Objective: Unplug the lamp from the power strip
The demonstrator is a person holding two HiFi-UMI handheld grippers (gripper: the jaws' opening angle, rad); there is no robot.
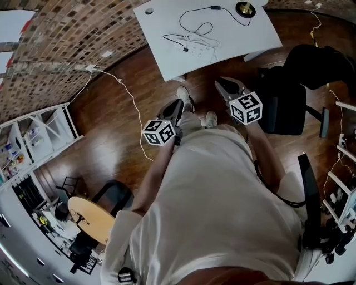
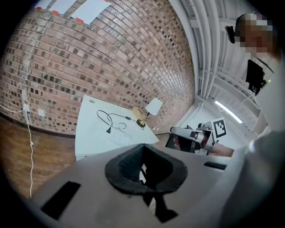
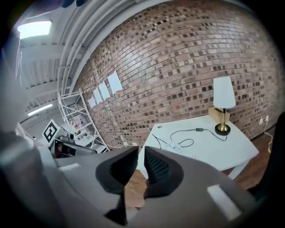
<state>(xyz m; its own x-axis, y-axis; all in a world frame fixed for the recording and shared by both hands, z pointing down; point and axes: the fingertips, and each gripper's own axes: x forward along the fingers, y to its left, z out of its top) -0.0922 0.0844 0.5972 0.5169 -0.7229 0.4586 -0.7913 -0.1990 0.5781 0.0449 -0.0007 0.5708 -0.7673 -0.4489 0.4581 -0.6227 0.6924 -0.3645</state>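
A white table (image 1: pixel 167 28) stands ahead of me by the brick wall. On it lies a white power strip (image 1: pixel 196 50) with a black plug (image 1: pixel 186 49) at its near end. A thin black cord (image 1: pixel 194 11) runs from there to the brass-footed lamp (image 1: pixel 245 8). The right gripper view shows the lamp (image 3: pixel 223 95) with its white shade and the power strip (image 3: pixel 176 144). My left gripper (image 1: pixel 179 104) is held in the air short of the table, its pads together and empty. My right gripper (image 1: pixel 224 84) hovers beside it, a narrow gap between its pads and nothing in it.
A black office chair (image 1: pixel 286 100) stands right of my path, close to the table's corner. A white cable (image 1: pixel 129 94) trails across the wooden floor at left. White shelves (image 1: pixel 39 133) line the left wall. A round wooden table (image 1: pixel 92 218) is behind me.
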